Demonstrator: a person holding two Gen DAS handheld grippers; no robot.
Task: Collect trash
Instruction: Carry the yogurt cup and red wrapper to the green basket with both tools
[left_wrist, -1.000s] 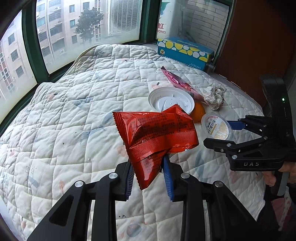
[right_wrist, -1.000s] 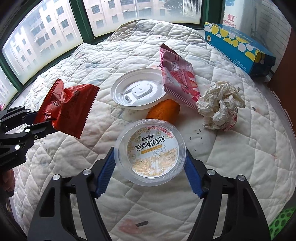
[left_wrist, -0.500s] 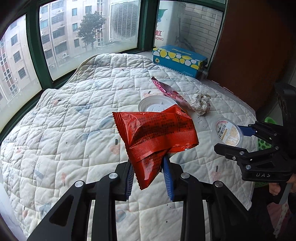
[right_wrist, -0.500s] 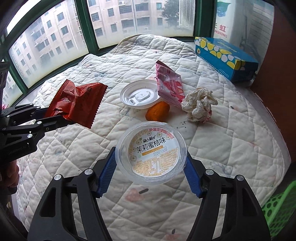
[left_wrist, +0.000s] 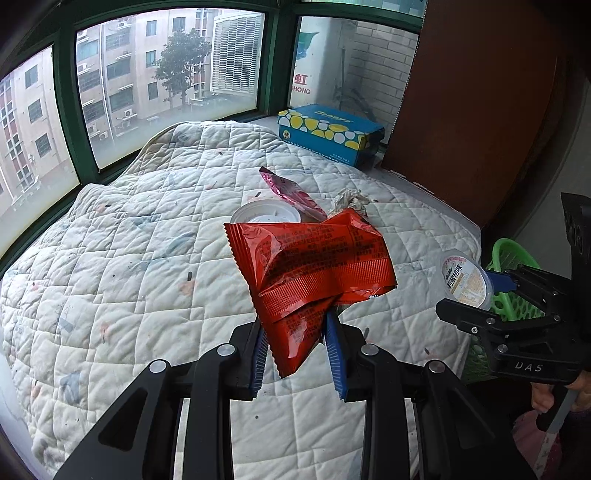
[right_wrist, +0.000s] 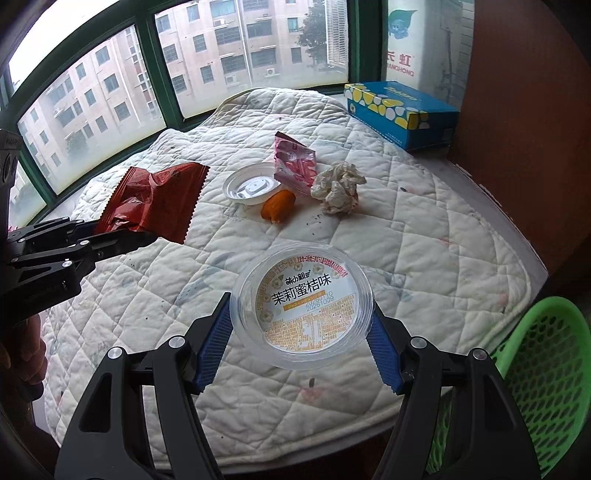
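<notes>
Left wrist view: the left gripper (left_wrist: 297, 349) tilts down over the quilt (left_wrist: 129, 258), clamped on a red wrapper (left_wrist: 314, 266). Beside it the right gripper (right_wrist: 301, 334) pinches a clear plastic cup (right_wrist: 304, 306). Both have lifted and drawn back since a second ago; a green basket (right_wrist: 546, 354) now shows by the quilt's edge.

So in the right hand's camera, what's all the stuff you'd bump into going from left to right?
Red wrapper in the left gripper → white lid → orange peel → crumpled paper → blue tissue box → green basket. The pink wrapper and the held plastic cup overlap others, so they are left out.
</notes>
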